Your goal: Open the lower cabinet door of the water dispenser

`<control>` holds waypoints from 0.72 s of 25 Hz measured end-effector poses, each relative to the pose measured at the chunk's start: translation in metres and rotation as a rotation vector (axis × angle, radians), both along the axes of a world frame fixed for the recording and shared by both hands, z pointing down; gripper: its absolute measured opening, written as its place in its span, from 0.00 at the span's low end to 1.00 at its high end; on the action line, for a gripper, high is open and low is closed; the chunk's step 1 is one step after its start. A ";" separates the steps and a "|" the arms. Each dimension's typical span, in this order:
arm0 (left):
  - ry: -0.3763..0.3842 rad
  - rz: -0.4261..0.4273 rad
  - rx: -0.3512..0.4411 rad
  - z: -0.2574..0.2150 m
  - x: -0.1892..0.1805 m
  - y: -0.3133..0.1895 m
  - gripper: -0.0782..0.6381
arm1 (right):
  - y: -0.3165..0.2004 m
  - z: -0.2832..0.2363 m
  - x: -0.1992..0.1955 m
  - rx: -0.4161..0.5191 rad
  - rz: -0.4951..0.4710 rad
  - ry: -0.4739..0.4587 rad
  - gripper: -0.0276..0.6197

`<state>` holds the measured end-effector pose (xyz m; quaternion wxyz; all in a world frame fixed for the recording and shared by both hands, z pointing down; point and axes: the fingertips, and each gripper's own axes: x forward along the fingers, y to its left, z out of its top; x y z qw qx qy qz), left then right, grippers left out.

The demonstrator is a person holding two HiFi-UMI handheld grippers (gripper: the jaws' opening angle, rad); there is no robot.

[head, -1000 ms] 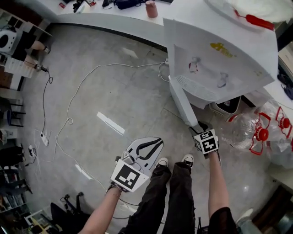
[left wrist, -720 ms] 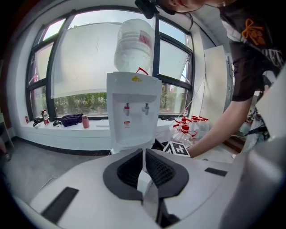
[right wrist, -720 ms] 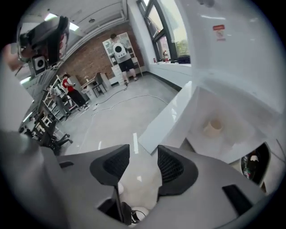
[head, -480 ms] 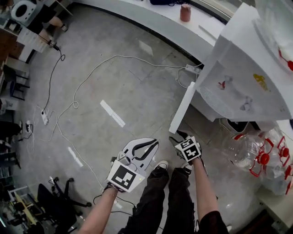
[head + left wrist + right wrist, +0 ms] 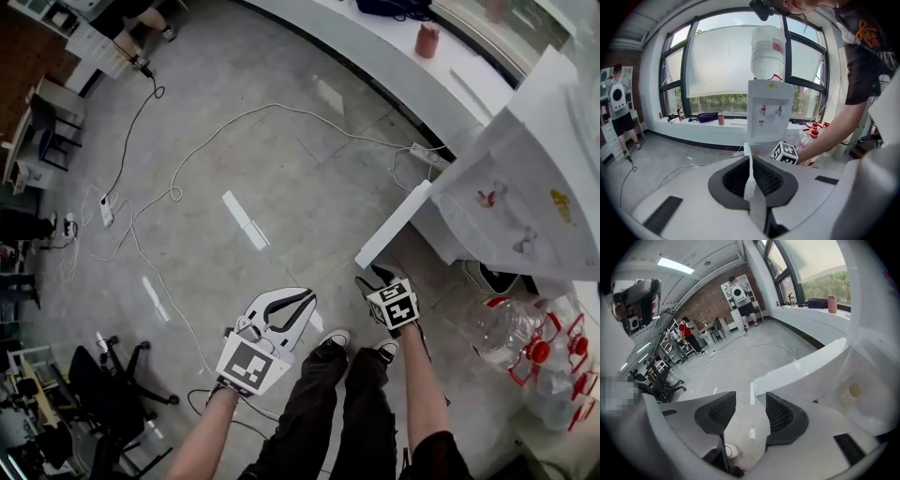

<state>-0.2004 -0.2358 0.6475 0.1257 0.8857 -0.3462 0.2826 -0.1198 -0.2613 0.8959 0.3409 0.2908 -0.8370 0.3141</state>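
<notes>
White door (image 5: 394, 225) has swung wider, so opening looks nearly done; right gripper (image 5: 368, 280) gapes beside its edge, left gripper (image 5: 302, 302) seems closed, empty.

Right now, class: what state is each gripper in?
Left gripper: shut, empty.
Right gripper: open, beside the cabinet door, not gripping it.
</notes>
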 end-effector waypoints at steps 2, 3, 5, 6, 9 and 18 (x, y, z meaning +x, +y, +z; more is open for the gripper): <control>0.000 0.000 -0.012 -0.006 0.001 0.007 0.14 | 0.004 -0.015 0.006 0.013 -0.004 0.000 0.37; 0.002 0.001 -0.017 -0.010 0.002 0.010 0.14 | 0.006 -0.026 0.008 0.025 -0.001 -0.005 0.37; 0.004 0.007 -0.025 -0.021 0.004 0.015 0.14 | 0.005 -0.054 0.014 0.050 0.026 -0.034 0.37; 0.006 0.013 -0.029 -0.027 0.007 0.017 0.14 | 0.005 -0.070 0.016 0.062 0.045 -0.054 0.37; 0.017 0.038 -0.036 -0.050 0.019 0.022 0.14 | 0.007 -0.122 0.025 0.096 0.106 -0.109 0.36; 0.102 0.095 0.012 -0.156 0.045 0.039 0.14 | 0.035 -0.305 0.049 0.225 0.222 -0.206 0.26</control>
